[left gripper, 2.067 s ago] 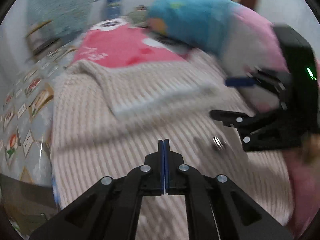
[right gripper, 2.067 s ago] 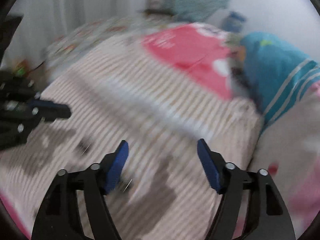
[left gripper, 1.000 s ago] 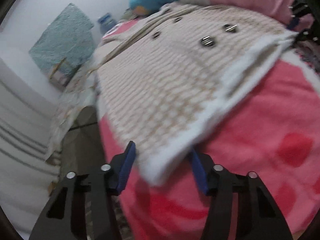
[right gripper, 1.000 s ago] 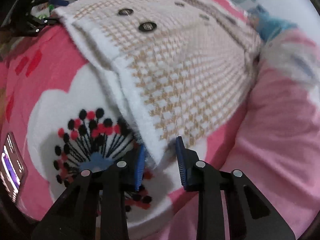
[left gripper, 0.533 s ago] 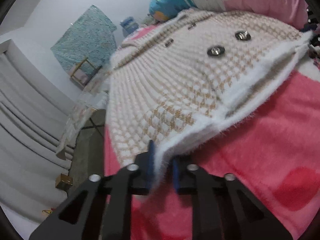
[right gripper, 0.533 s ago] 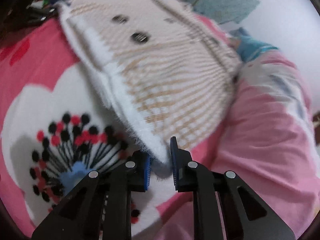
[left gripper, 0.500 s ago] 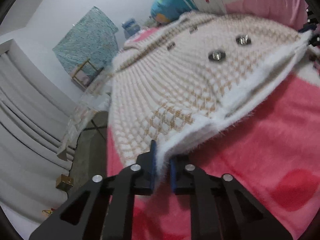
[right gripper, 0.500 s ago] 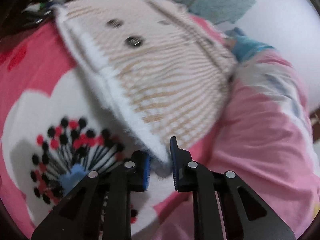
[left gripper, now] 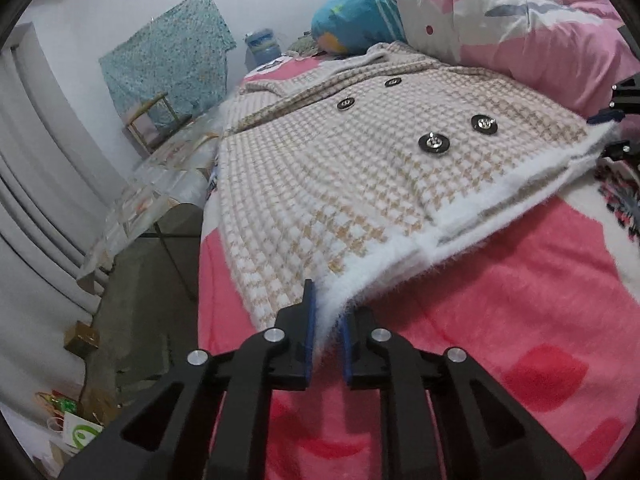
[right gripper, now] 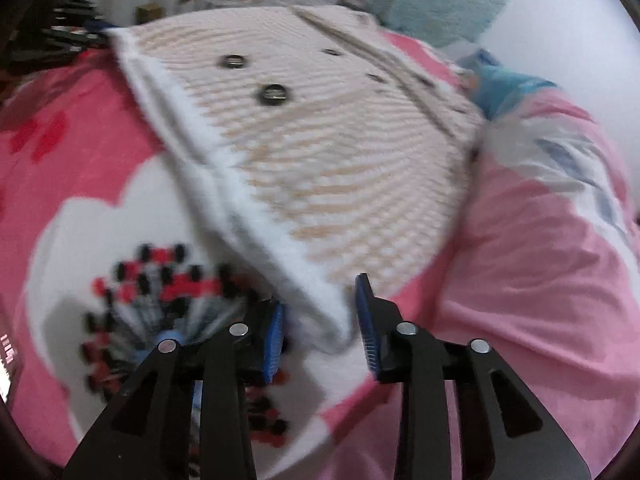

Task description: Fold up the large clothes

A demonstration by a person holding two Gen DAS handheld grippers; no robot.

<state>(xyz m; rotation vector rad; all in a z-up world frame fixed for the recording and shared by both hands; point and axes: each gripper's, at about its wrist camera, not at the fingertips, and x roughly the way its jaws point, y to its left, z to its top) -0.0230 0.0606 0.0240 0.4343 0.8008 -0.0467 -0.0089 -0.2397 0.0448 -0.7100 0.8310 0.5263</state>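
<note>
A beige-and-white houndstooth coat (left gripper: 360,168) with dark buttons lies spread on a pink flowered blanket (left gripper: 520,300). My left gripper (left gripper: 328,320) pinches the near corner of its fluffy white hem; its jaws are opening slightly, with the fabric still filling the gap between the pads. In the right wrist view the coat (right gripper: 340,140) is blurred. My right gripper (right gripper: 320,320) is opening, and the other hem corner hangs loose between its blue pads with gaps on both sides. Each gripper shows at the edge of the other's view, the right gripper (left gripper: 616,120) and the left gripper (right gripper: 68,40).
A big pink quilt (left gripper: 540,40) and a blue pillow (left gripper: 352,24) are piled along the coat's far side. The bed's left edge drops to a concrete floor (left gripper: 140,280) by a table under a patterned cloth (left gripper: 168,176). Bags lie on the floor (left gripper: 76,432).
Both grippers closed on the hem corners over the last second. Since half a second ago the right jaws have spread apart off the fabric, and the left jaws have widened a little.
</note>
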